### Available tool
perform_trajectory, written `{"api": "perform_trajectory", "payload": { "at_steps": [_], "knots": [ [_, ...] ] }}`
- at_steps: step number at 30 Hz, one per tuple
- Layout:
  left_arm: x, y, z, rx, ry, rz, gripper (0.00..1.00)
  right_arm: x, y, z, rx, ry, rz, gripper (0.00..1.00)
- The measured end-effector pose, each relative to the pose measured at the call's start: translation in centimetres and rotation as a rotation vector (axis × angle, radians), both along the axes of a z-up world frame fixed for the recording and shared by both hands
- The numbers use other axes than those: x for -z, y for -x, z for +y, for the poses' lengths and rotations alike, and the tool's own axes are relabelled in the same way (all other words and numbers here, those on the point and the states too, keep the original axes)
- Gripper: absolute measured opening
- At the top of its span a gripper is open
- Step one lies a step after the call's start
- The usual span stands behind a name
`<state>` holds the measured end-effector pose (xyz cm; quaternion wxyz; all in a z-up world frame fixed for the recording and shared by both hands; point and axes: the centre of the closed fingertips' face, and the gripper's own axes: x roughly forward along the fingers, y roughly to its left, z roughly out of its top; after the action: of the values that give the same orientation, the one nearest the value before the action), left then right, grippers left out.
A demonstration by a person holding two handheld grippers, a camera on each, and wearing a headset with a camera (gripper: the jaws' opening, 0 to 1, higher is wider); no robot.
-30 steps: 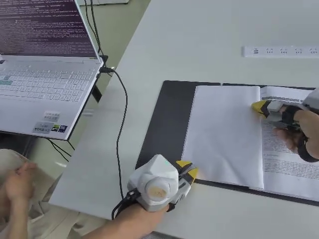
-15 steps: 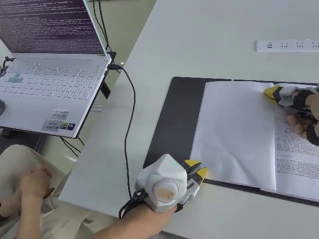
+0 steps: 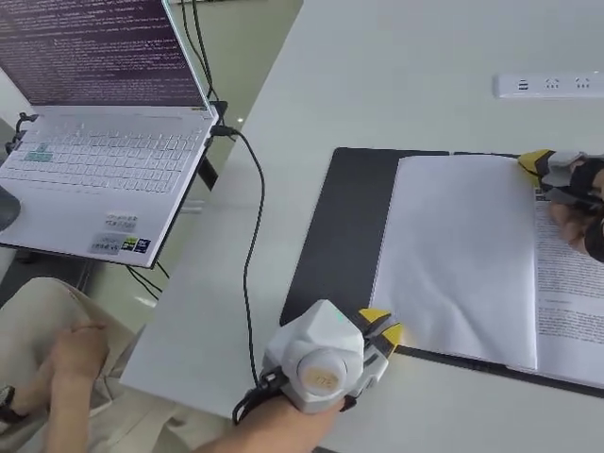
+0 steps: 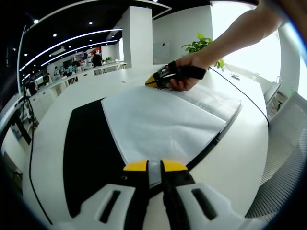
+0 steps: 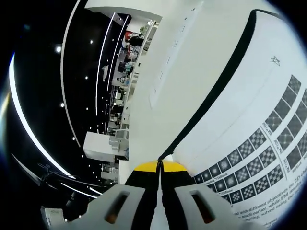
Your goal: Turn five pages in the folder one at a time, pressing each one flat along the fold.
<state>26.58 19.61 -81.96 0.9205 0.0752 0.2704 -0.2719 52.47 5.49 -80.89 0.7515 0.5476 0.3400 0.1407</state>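
A black folder [image 3: 340, 226] lies open on the white table. A blank white page [image 3: 453, 255] lies flat on its left half, and a printed page [image 3: 566, 302] on its right. My left gripper [image 3: 382, 330] sits at the blank page's near left corner. In the left gripper view its yellow tips [image 4: 154, 166] stand close together with that corner between them. My right gripper [image 3: 530, 162] is shut, its tips down on the fold near the folder's far edge. The right gripper view has the shut tips [image 5: 159, 165] at the printed page [image 5: 249, 158] with checkerboard figures.
An open laptop [image 3: 94, 160] stands on a lower stand to the left, and its black cable [image 3: 253, 264] runs over the table edge near the folder. A white power strip [image 3: 552, 85] lies at the far right. A person's hand [image 3: 75, 354] rests at the lower left.
My right gripper has slid along the fold toward the folder's far edge. The left gripper has stayed at the page corner. The head camera has shifted.
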Motion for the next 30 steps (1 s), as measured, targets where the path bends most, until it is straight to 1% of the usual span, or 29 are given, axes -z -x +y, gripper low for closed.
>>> {"api": "perform_trajectory", "payload": {
  "at_steps": [3, 6, 9, 12, 20, 23, 26, 30],
  "knots": [
    [0.0, 0.0, 0.0, -0.002, 0.002, -0.001, 0.08, -0.1, 0.0, 0.0, 0.013, -0.011, 0.005, 0.0],
    [0.0, 0.0, 0.0, -0.004, 0.002, 0.0, 0.08, -0.1, -0.1, 0.0, 0.013, -0.011, 0.001, 0.0],
    [0.0, 0.0, 0.0, -0.006, 0.006, 0.003, 0.08, -0.1, 0.2, 0.0, 0.004, -0.011, 0.01, 0.0],
    [-0.1, 0.0, 0.0, -0.009, 0.012, 0.004, 0.08, -0.2, 1.3, 0.4, -0.031, -0.016, 0.021, 0.0],
    [-0.1, 0.0, 0.0, -0.014, 0.022, 0.006, 0.08, -0.3, 3.8, 0.7, -0.082, -0.034, 0.031, 0.0],
    [-0.1, 0.0, 0.0, -0.014, 0.02, 0.008, 0.08, -0.3, 5.1, 0.7, -0.099, -0.043, 0.03, 0.0],
    [-0.1, 0.0, 0.0, -0.01, 0.018, 0.009, 0.08, -0.2, 5.8, 0.5, -0.109, -0.055, 0.035, 0.0],
    [-0.1, 0.0, -0.1, -0.007, 0.01, 0.005, 0.08, -0.1, 7.7, 0.3, -0.126, -0.08, 0.049, 0.0]
  ]
}}
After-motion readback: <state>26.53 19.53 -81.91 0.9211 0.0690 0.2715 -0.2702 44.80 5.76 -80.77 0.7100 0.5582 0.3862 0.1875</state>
